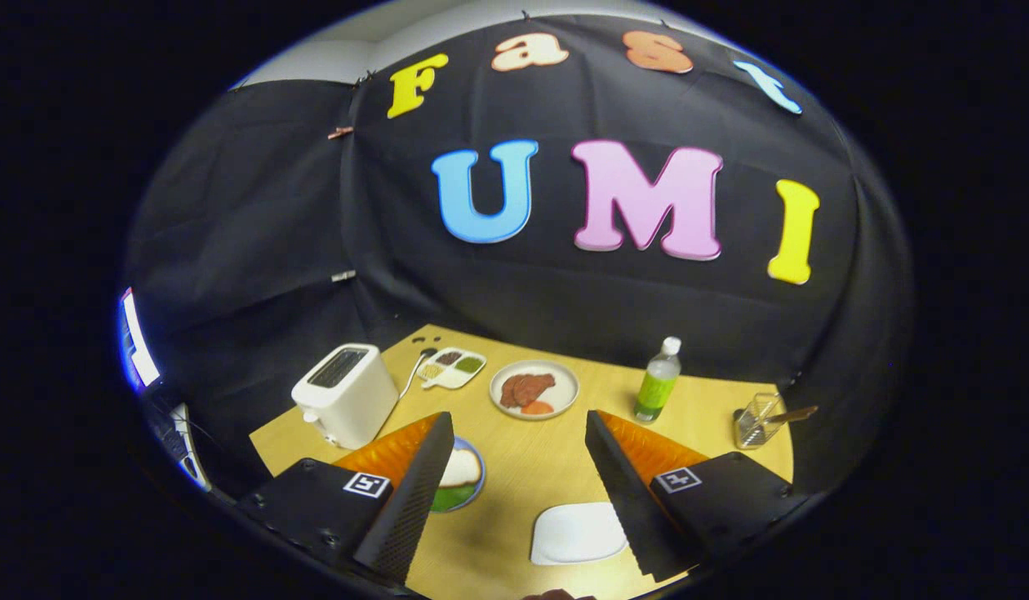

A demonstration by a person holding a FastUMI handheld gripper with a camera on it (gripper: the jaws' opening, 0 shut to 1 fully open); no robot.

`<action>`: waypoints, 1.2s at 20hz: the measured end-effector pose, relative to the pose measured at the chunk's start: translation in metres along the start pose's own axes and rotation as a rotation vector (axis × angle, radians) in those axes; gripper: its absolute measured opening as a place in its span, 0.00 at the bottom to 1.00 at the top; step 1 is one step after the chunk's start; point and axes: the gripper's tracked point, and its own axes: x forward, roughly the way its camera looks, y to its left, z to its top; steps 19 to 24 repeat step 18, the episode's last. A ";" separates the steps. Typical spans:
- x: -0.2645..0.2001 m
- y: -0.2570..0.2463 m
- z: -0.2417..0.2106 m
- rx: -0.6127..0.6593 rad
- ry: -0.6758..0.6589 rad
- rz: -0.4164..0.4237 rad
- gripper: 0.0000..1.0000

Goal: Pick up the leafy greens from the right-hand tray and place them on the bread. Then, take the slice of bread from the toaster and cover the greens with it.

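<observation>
While the claw (518, 492) hangs above the near part of the wooden surface (514, 450) with its two fingers spread wide and nothing between them, the things on that surface lie well apart from each other. Far off to the left stands a white toaster (345, 396), its slot on top dark, so that I cannot tell whether a slice sits in it. Just to its right lies a small divided tray (452, 367) with little portions in brown, yellow and green, and further right a round plate (534, 389) carries reddish-brown and orange pieces. A clear bottle (657, 380) with a green label and white cap stands upright to the right of that plate, and far right is a clear container (756, 421) with a utensil leaning out of it. Close by, a blue-rimmed plate (462, 479) peeps out from behind the left finger, bearing a pale slice of bread (462, 468) with green leaves (453, 497) at its near side. An empty white dish (576, 533) lies near, just beside the right finger.
</observation>
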 end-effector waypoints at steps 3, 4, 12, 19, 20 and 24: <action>-0.028 -0.016 0.043 0.022 -0.118 -0.065 0.99; -0.037 -0.020 0.052 0.022 -0.150 -0.087 0.99; -0.065 -0.045 0.072 0.034 -0.269 -0.242 0.99; -0.057 -0.053 0.051 0.036 -0.228 -0.284 0.99; -0.057 -0.053 0.051 0.036 -0.228 -0.284 0.99; -0.057 -0.053 0.051 0.036 -0.228 -0.284 0.99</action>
